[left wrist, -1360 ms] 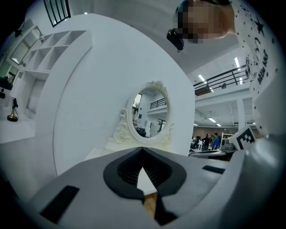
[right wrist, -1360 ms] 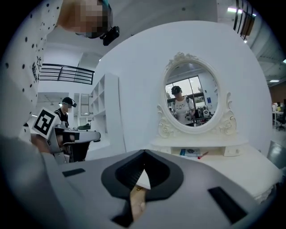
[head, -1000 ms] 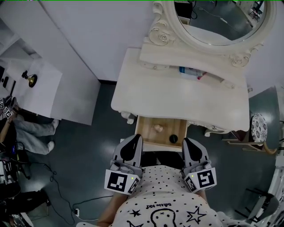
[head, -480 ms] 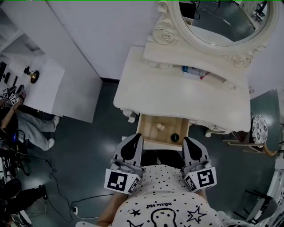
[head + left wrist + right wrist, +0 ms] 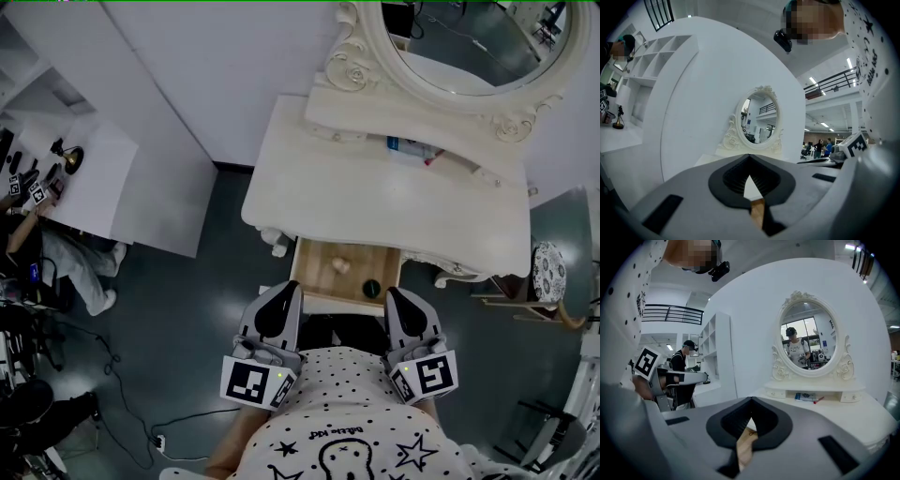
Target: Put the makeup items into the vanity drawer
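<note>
Jaws together and empty on your left gripper (image 5: 279,298) and right gripper (image 5: 401,302). Drawer (image 5: 314,258) sits open just ahead; blue packet (image 5: 410,147) lies well beyond it, so spread 1 pair before reaching.

Head overhead, gripper views level (mirror (image 5: 469,42) shared)

The vanity (image 5: 375,202) is cream, its drawer (image 5: 375,261) tan, the shirt (image 5: 347,403) black-dotted white.
</note>
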Motion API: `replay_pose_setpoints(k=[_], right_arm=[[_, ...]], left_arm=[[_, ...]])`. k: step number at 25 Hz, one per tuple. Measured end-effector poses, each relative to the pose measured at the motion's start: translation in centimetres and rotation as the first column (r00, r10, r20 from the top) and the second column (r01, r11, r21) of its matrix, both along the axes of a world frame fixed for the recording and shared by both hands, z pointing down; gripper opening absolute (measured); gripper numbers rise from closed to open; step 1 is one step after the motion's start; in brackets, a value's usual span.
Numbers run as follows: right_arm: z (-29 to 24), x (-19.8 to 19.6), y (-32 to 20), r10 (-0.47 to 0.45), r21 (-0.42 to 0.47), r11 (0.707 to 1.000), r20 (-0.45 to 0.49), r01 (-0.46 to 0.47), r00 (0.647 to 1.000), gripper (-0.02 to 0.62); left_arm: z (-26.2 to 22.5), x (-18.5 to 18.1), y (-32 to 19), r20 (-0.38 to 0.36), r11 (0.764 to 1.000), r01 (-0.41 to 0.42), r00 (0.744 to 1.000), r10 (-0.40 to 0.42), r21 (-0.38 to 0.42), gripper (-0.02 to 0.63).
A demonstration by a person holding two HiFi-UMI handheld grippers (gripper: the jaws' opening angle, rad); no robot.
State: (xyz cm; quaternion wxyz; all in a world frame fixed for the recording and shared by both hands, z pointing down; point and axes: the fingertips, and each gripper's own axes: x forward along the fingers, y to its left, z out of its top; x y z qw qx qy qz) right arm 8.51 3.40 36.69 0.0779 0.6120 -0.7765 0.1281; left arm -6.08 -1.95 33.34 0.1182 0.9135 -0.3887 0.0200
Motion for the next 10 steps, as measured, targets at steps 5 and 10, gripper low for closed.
replay_pose_setpoints(k=[5, 10], right_arm=[[0.17, 0.06, 0.07, 0.007, -0.005, 1.0, 0.006, -0.007, 1.0, 0.008], [0.21, -0.08, -0.05, 0.007, -0.008, 1.0, 0.006, -0.007, 1.0, 0.008]], left_arm=[[0.16, 0.01, 0.03, 0.0, 1.0, -0.003, 1.0, 0.003, -0.003, -0.004], [0.14, -0.21, -0.1, -0.001, 1.0, -0.001, 1.0, 0.001, -0.004, -0.005]])
